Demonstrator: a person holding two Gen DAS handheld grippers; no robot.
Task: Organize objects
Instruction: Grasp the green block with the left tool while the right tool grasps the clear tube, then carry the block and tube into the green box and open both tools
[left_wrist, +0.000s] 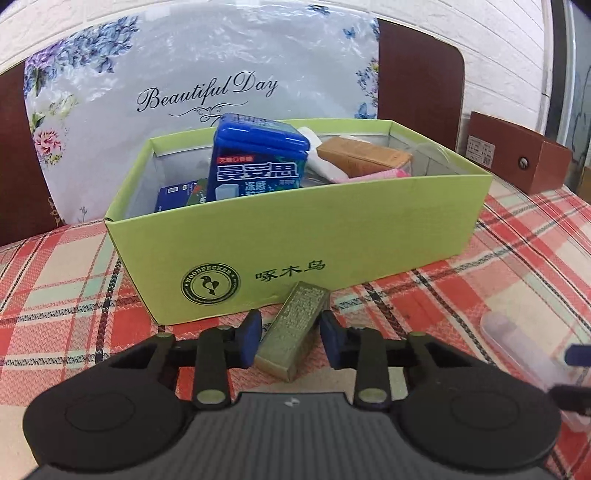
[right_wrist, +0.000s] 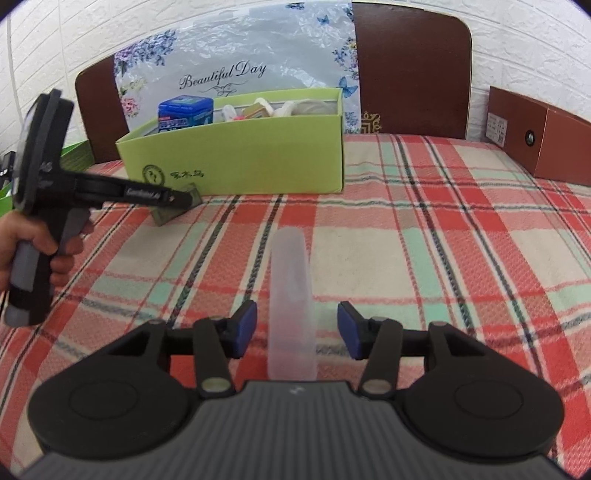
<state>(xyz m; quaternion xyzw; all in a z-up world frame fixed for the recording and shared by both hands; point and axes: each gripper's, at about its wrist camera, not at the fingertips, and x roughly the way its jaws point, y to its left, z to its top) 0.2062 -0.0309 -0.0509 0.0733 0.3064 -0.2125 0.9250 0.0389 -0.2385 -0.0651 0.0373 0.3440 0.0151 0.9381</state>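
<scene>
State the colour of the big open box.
Lime green box, clearest in the left wrist view.

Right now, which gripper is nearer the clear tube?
Right. The right gripper straddles the clear tube, its pads on either side but not touching. The left gripper is off to the tube's left, around the olive box by the green box.

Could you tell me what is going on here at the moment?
A person is tidying small items into a green cardboard box on a plaid cloth. The left gripper straddles a small olive-gold box lying in front of the green box, with its pads close but not clearly pressing. The right gripper stands open around a translucent tube on the cloth. A blue container and other packets already sit in the green box.
</scene>
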